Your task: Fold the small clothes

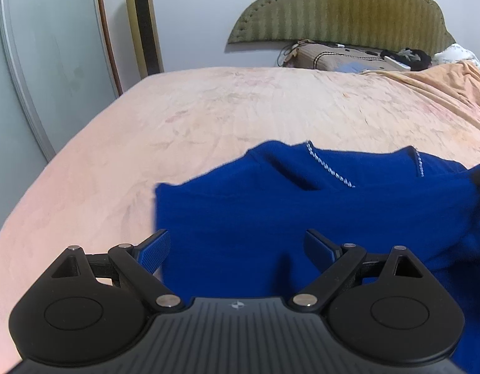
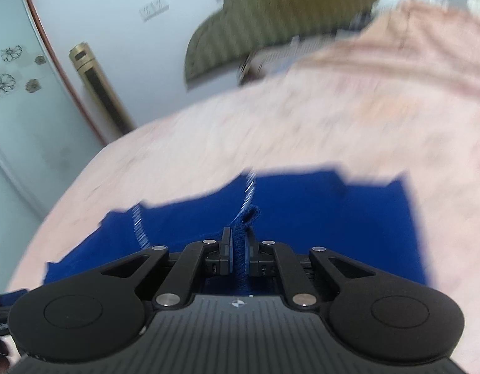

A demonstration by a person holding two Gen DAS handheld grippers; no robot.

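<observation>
Left wrist view: left gripper (image 1: pixel 238 249) spread wide, fingers well apart, nothing between them. Blue pads (image 1: pixel 155 251) hanging just above the near part of a blue garment (image 1: pixel 302 212). Garment spread on a pink bed cover (image 1: pixel 193 115), near the bed's front edge, reaching out of view to the right. Two short lines of small clear beads (image 1: pixel 330 168) sewn along the neckline at its far edge. Beyond the bed, a padded green headboard (image 1: pixel 342 9) against the wall, with a tan pillow (image 1: pixel 336 57) and some dark, tangled items at its foot. Orange blanket (image 1: pixel 442 84) bunched at right. Gold tower fan (image 1: pixel 143 25) standing left of the bed, with small lettering near its top, too small to read. Frosted glass door (image 1: pixel 46 46) with flower decals at far left.

Right wrist view, heavily blurred: right gripper (image 2: pixel 239 247) pinched tight on a raised fold of the blue garment (image 2: pixel 333 212), ribbed cloth squeezed between the two blue pads (image 2: pixel 227 249). Rest of the garment lying flat on the pink bed cover (image 2: pixel 302 124) ahead and to both sides. Small logo on the gripper body, no readable letters. Wall switch plate (image 2: pixel 154 9) upper left, markings illegible.
</observation>
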